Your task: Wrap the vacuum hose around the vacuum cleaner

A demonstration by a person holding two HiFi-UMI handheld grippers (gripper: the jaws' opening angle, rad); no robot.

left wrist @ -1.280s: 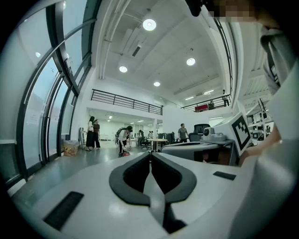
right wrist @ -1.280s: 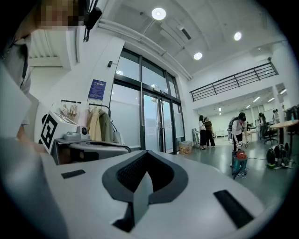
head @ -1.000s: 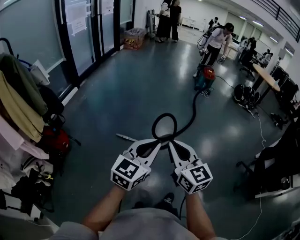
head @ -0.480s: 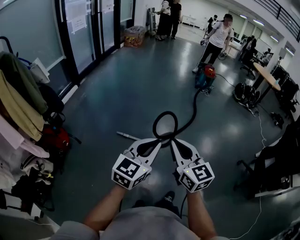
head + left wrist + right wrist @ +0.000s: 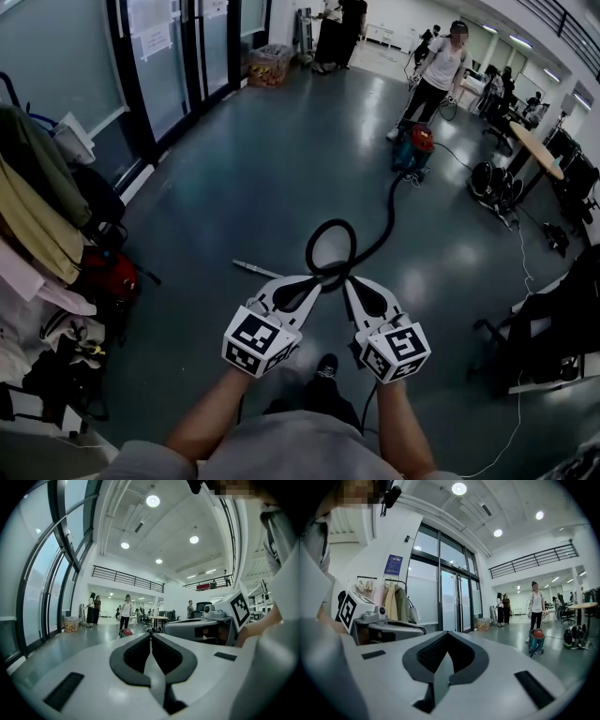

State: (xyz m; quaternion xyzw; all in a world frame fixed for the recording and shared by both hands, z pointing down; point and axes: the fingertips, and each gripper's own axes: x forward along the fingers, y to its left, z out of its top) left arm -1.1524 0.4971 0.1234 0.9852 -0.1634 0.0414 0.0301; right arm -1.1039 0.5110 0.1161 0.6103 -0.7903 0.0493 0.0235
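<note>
Hose (image 5: 390, 208) perhaps untouched; both tools (image 5: 317, 280) (image 5: 346, 282) shut

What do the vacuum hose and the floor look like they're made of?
Vacuum hose: probably flexible black plastic or rubber, matte; it curls into a loop without kinking. Floor: hard, smooth, glossy coating, perhaps epoxy over concrete; bright reflections show on it.

The left forearm (image 5: 208, 414) and right forearm (image 5: 401, 424) reach forward side by side, bare. The left gripper (image 5: 316, 281) and right gripper (image 5: 348, 282) point about level and angle inward, tips close together. Both sets of fingers (image 5: 123, 660) are pressed together, nothing between them.
</note>
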